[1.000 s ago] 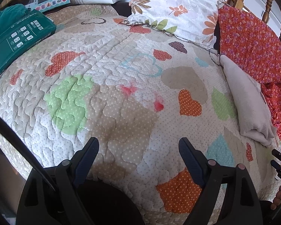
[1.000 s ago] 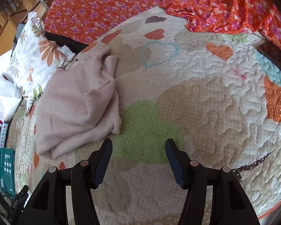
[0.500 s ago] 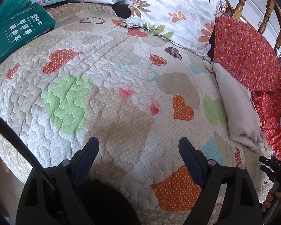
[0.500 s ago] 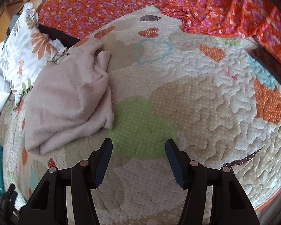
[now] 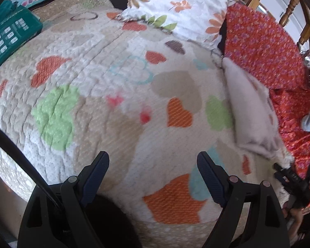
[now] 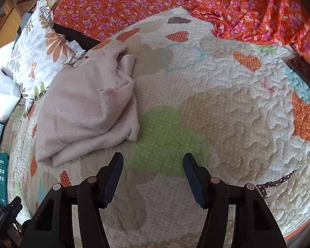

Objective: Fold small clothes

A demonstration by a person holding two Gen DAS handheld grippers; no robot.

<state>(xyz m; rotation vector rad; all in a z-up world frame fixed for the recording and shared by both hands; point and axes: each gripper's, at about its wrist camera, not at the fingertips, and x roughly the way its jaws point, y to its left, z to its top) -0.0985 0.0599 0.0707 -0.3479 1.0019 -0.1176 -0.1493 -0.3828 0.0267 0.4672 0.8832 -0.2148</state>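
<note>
1. Since the frame a second ago, the left wrist view has tilted up: the floral pillow point(image 5: 181, 6) and the green box point(image 5: 8, 35) sit nearer the top edge, and more of the quilt's point(image 5: 117, 124) near edge shows. In the right wrist view the pink garment point(image 6: 86, 111) has slid a little down and to the right.
2. The left gripper point(image 5: 153, 165) hangs over the quilt with its jaws wide apart and nothing between them.
3. The right gripper point(image 6: 153, 165) is opening slightly; its jaws stand well apart and empty, over the green patch point(image 6: 167, 142).
4. The pink garment lies rumpled on the quilt at about 10 o'clock from the right gripper, near its left finger but apart from it. Its long axis runs from 7 o'clock to 1 o'clock in that view, the narrower bunched end pointing towards the red floral cloth point(image 6: 117, 4).
5. In the left wrist view the same garment point(image 5: 252, 111) lies at 2 o'clock, along the red cloth's edge.
</note>
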